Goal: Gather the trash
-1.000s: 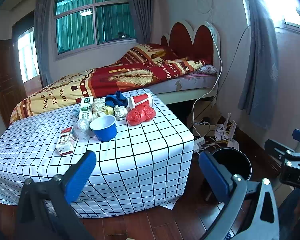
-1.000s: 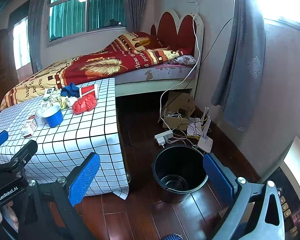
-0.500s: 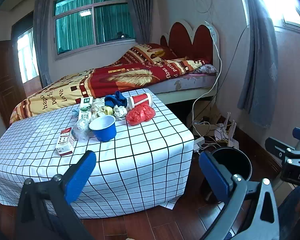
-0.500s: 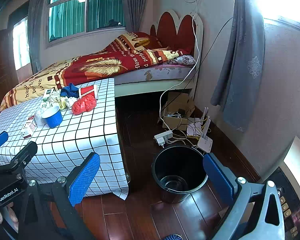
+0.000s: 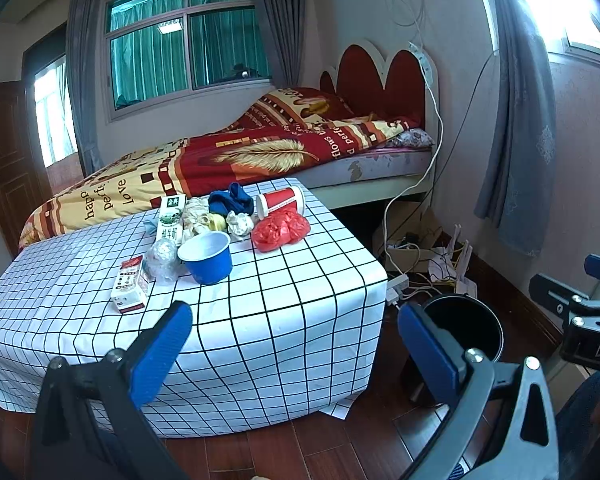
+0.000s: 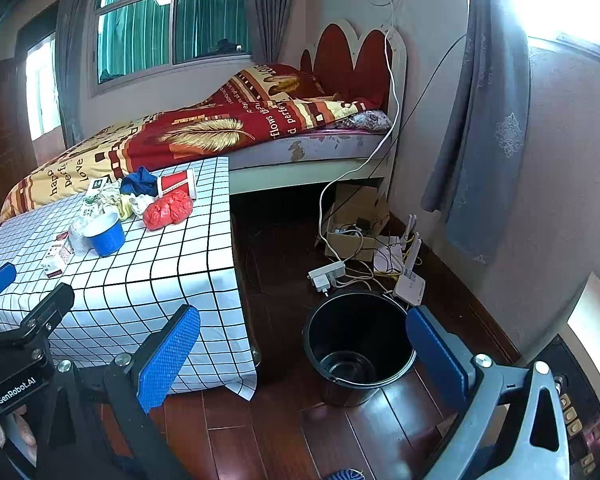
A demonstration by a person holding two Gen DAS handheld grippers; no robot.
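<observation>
Trash (image 5: 220, 232) lies clustered on the checked tablecloth (image 5: 292, 292) — blue bowl (image 5: 207, 257), red plastic bag (image 5: 281, 228), red paper cup (image 5: 281, 201), milk carton (image 5: 170, 216) and small box (image 5: 129, 285) among crumpled wrappers. Compared with the views of a second ago, almost nothing has changed: both cameras have only drifted slightly, and every item sits where it was. Left gripper (image 5: 296, 344) and right gripper (image 6: 304, 350) hang well short of the table, fingers spread wide, holding nothing. Black bin (image 6: 358, 344) stands on the floor beside the table — apparently empty. Collection, judged from this, has not begun; a first reach toward the pile is likely next.
</observation>
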